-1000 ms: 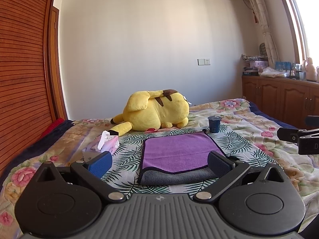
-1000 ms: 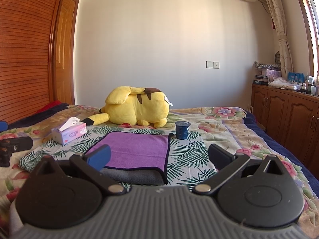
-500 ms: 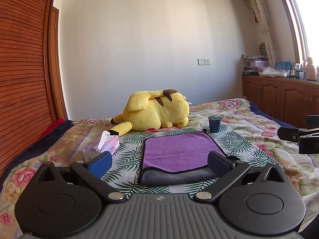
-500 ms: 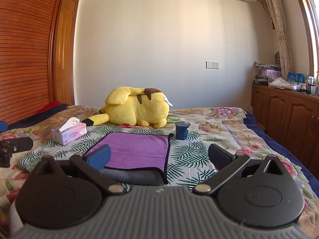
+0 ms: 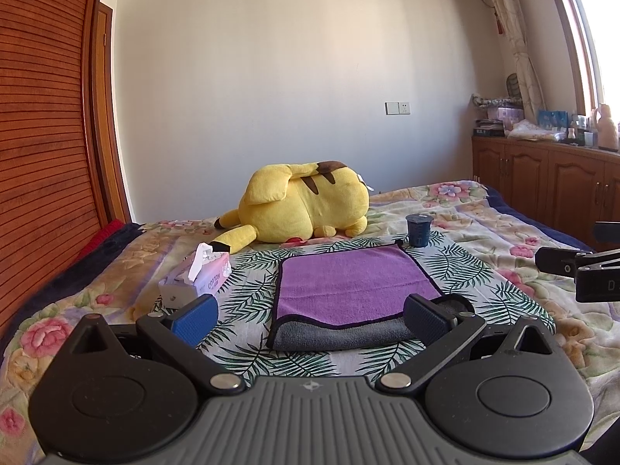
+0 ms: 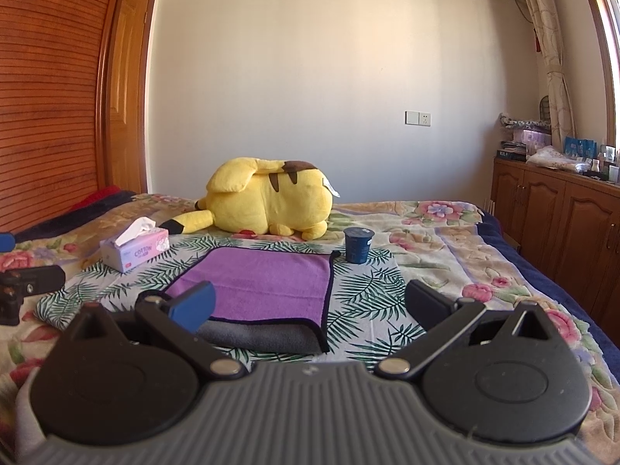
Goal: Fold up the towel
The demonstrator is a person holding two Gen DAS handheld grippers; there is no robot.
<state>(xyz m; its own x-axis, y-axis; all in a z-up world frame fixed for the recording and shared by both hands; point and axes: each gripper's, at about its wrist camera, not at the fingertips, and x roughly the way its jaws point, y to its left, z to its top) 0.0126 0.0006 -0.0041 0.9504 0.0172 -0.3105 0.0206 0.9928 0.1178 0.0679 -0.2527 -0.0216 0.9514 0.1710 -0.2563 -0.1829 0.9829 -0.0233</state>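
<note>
I see my left gripper (image 5: 310, 316) spread wide, holding nothing, above the towel (image 5: 354, 285). My right gripper (image 6: 308, 304) is equally wide and empty.

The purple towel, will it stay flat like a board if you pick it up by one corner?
Probably not. The purple towel lies limp, its near edge sagging over the grey layer, so it would likely droop. It looks light, and its fuzzy cloth should grip well.

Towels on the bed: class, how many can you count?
1. The purple towel lies flat on the bed, between the tissue box and blue cup; none seems hidden.
</note>
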